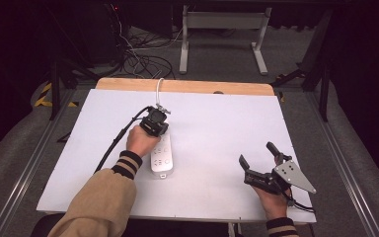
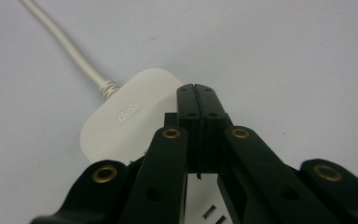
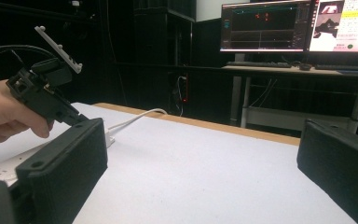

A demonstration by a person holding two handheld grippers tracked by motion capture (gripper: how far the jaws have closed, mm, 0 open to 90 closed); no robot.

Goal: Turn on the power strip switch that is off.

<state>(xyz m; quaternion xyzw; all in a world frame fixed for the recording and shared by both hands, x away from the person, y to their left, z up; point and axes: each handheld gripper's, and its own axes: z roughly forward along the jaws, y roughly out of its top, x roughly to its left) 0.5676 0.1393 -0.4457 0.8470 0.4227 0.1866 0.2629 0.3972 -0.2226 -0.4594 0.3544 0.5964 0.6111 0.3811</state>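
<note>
A white power strip (image 1: 161,157) lies left of the middle of the white surface (image 1: 217,128), its cord (image 1: 159,88) running off the far edge. The left gripper (image 1: 161,109) hangs over the strip's far end with its jaws pressed together and nothing between them, so the step in hand looks like pressing the strip's switch or nudging that end. The right gripper (image 1: 255,152) waits near the right corner with jaws wide apart; next, the left tip likely needs a short, straight push down.
</note>
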